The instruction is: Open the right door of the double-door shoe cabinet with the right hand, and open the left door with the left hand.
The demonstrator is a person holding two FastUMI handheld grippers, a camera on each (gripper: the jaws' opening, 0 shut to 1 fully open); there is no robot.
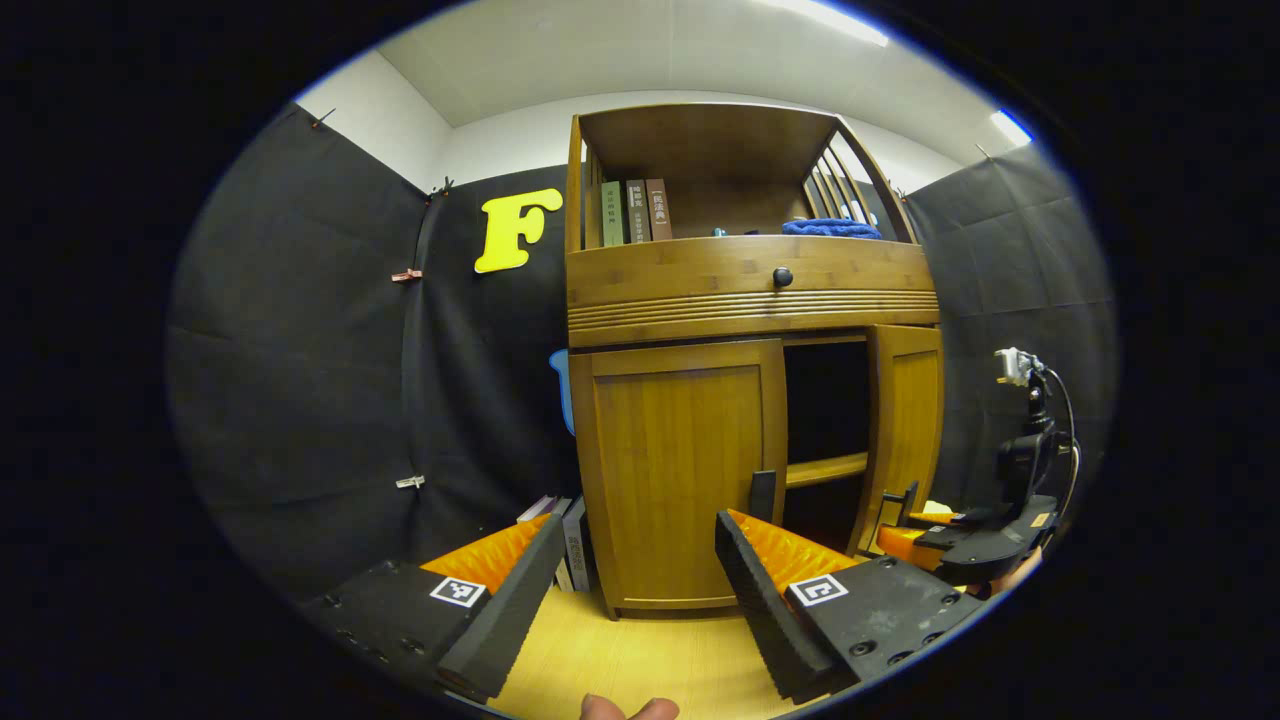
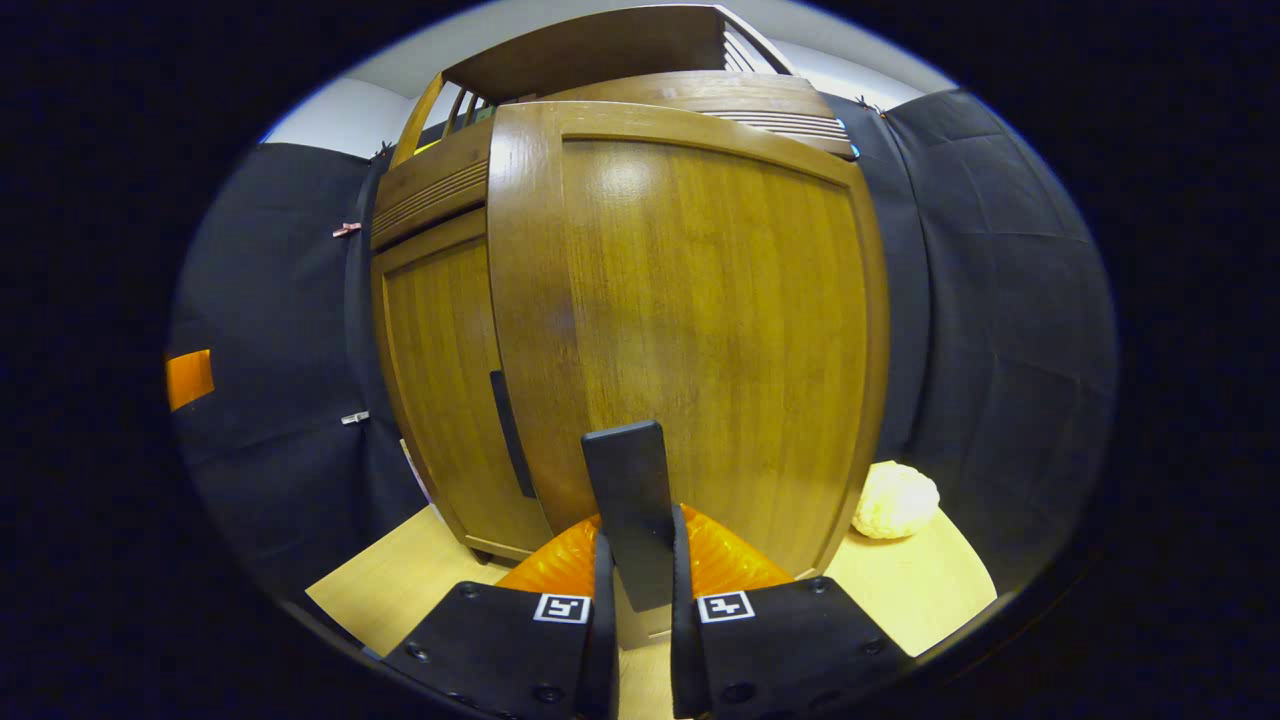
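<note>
Shoe cabinet (image 1: 750, 400) stands at the centre of the left gripper view on a pale wooden table (image 1: 640, 660), its back towards the black booth wall. Its right door (image 2: 690, 330) is swung partly out, which leaves a dark gap and a shelf edge visible in the middle of the left gripper view; the left door (image 1: 675, 470) lies flush and closed, its dark handle (image 1: 763, 495) on the inner edge.

In the right gripper view the right tool (image 2: 634, 580) sits at bottom centre, its two fingers closed tight on the right door's dark handle (image 2: 628, 500), one on each side. That clamp looks like the means of pulling the door round on its hinge, so the first half of the task seems under way. The left tool (image 1: 640, 560) hangs wide apart and empty at the bottom of its own view, aimed roughly at the left door's handle but clear of it, probably waiting its turn.

Inside the open compartment the contents are lost in shadow. Books (image 1: 635, 212) and a blue cloth (image 1: 830, 228) rest on the top shelf. A pale rounded object (image 2: 893, 500) sits at lower right of the right gripper view; what it is I cannot tell.
</note>
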